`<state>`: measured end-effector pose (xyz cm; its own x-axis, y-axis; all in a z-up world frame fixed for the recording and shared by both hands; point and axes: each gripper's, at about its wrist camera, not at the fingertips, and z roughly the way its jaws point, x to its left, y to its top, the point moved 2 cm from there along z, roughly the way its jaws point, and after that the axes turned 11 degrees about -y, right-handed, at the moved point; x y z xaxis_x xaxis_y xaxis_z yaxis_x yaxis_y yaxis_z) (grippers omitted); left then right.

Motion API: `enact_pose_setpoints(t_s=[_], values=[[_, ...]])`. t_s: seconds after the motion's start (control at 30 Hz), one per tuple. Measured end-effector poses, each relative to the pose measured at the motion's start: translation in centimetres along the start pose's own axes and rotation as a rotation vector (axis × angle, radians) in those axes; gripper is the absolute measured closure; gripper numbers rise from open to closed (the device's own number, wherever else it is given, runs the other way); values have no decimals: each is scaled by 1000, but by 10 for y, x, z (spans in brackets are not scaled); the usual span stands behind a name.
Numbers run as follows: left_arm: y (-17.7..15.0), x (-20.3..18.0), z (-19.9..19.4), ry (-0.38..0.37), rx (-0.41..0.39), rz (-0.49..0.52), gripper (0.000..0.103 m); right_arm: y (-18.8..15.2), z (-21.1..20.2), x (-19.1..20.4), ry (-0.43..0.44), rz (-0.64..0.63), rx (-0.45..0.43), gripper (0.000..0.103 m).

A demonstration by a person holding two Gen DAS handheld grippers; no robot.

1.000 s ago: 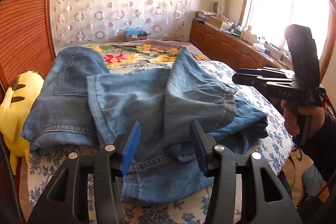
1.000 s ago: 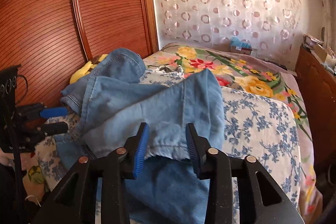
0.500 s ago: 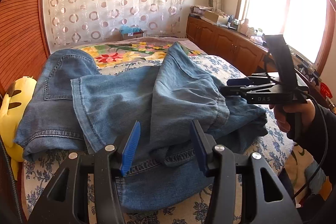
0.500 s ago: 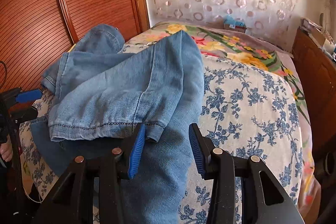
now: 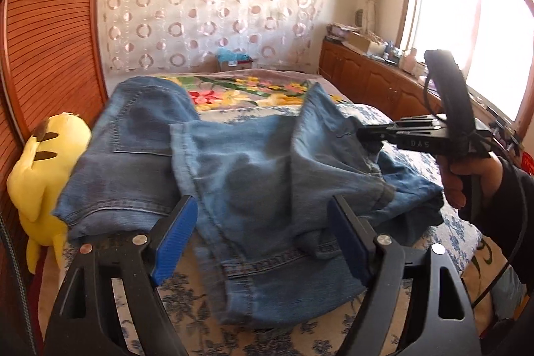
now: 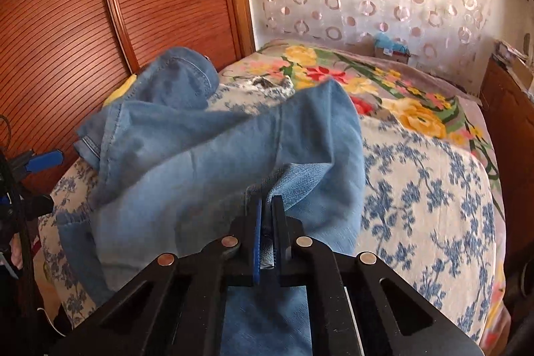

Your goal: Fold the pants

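Observation:
Blue jeans lie crumpled on the bed, one leg folded back over the seat. My left gripper hovers over the near waistband. Its jaws are opening and stand wide, with denim below them and neither pad pressing on it. In the right wrist view my right gripper is shut on a fold of the jeans at the leg's edge. The left wrist view shows the right gripper from the side, its tip buried in the cloth, with a hand on its grip.
The bed has a blue-flowered cover and a bright floral blanket further back. A yellow plush toy sits at the bed's left edge against the wooden wardrobe. Wooden cabinets run under the window on the right.
The right gripper moved in on the jeans' leg edge and shut on a fold of it. The left gripper's jaws spread much wider over the waistband.

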<state>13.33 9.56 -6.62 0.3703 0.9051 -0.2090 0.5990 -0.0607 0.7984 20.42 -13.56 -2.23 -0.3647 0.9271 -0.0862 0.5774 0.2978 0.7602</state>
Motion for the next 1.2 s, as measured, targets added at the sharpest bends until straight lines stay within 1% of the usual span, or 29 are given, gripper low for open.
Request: enact_pose_setpoints(t_s=[0.1, 0.37, 0.47, 0.57, 0.67, 0.73, 0.77, 0.83, 0.87, 1.03, 1.2], values=[[-2, 9, -7, 23, -14, -12, 22, 11, -1, 12, 22, -25, -40, 98], [-11, 39, -30, 78, -39, -44, 22, 49, -7, 69, 99, -120, -138, 98], [-15, 50, -37, 93, -44, -59, 22, 64, -6, 95, 132, -152, -165, 98], [-18, 58, -42, 105, -46, -74, 22, 75, -4, 113, 158, -174, -180, 98], [-20, 63, -44, 111, -47, -82, 22, 81, 5, 114, 145, -163, -184, 98], [-21, 65, -43, 112, -46, -84, 22, 81, 9, 107, 176, -133, -170, 98], [-21, 66, -43, 111, -45, -84, 22, 79, 11, 102, 182, -116, -159, 93], [-21, 64, -42, 110, -44, -80, 22, 79, 12, 96, 153, -96, -143, 85], [-20, 63, -41, 109, -44, -77, 22, 78, 11, 93, 146, -91, -144, 84], [-14, 56, -35, 101, -41, -62, 22, 60, -1, 71, 103, -82, -147, 82], [-8, 48, -26, 93, -32, -41, 22, 29, -24, 49, 52, -58, -145, 81]])
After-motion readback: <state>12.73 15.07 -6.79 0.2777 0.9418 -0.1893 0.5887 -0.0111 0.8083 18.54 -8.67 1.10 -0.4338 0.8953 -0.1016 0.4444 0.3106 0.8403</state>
